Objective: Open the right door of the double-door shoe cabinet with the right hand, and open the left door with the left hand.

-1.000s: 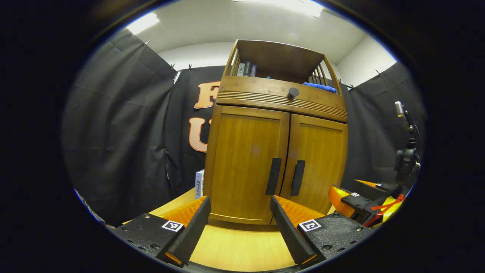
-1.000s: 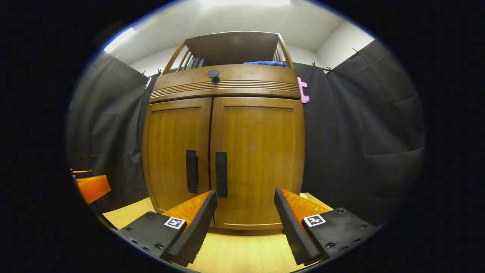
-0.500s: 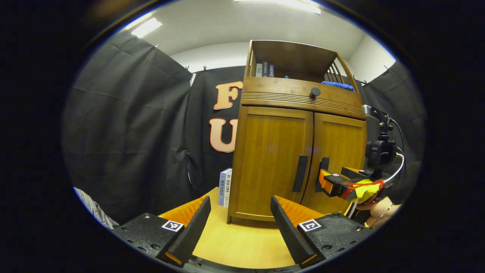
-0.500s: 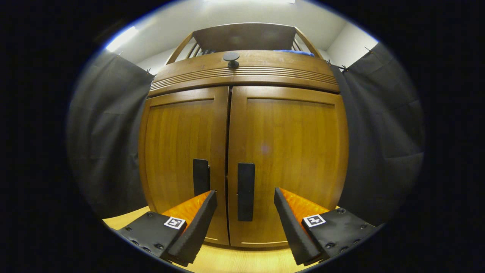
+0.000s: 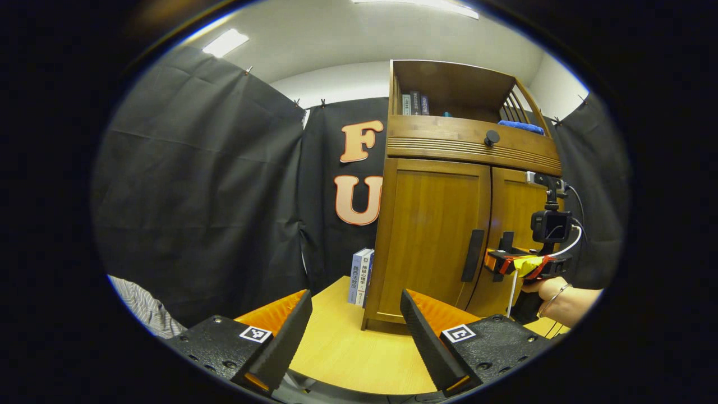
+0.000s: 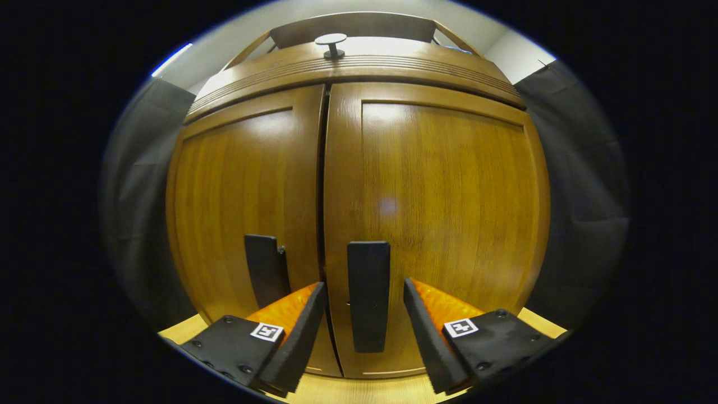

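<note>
- The cabinet [image 5: 443,235] stands on the tabletop [image 5: 348,348], both doors closed.
- The right gripper [image 6: 362,314], fingers spread, straddles the right door's handle [image 6: 367,294] without gripping it.
- The left gripper [image 5: 356,336] hangs released, well short of the cabinet's left door [image 5: 432,235].

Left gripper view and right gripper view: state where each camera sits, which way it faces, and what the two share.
Left gripper view: rides the open left gripper, back from the shoe cabinet and off to its left, facing it obliquely; the right gripper and a hand show at the doors.
Right gripper view: rides the open right gripper, close up and square to the doors, its fingers either side of the right door handle.
Shared: cabinet, both handles, drawer knob.
</note>
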